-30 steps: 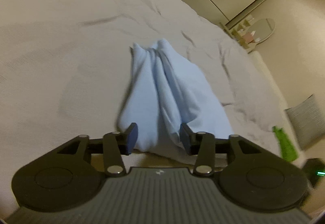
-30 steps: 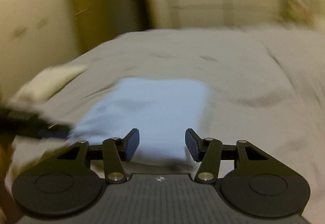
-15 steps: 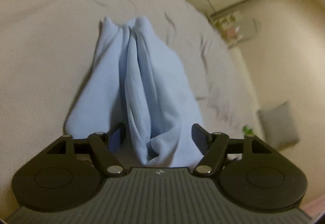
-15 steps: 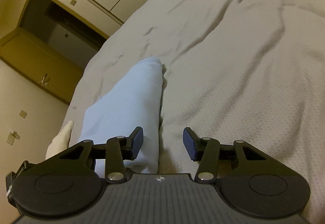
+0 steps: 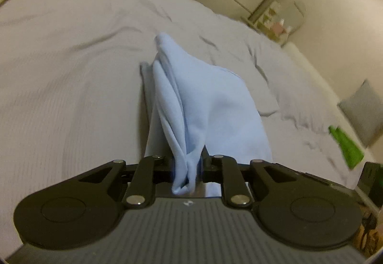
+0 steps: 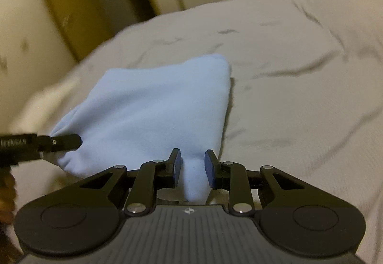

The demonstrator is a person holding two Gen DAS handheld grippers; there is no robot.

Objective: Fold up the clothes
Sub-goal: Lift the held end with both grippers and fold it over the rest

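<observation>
left wrist view: your left gripper (image 5: 188,168) is closing, pads pinching a bunched corner of the blue garment (image 5: 210,106), which runs lengthwise away across the bed (image 5: 71,72).

right wrist view: your right gripper (image 6: 192,168) is closing around another corner, pads not yet pressing.

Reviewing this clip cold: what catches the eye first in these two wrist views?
A light blue garment lies partly folded in the middle of a pale grey bedspread. The left gripper is closing on a bunched corner of it, cloth pinched between its pads. The right gripper is closing around another corner, with slivers of gap either side.
</observation>
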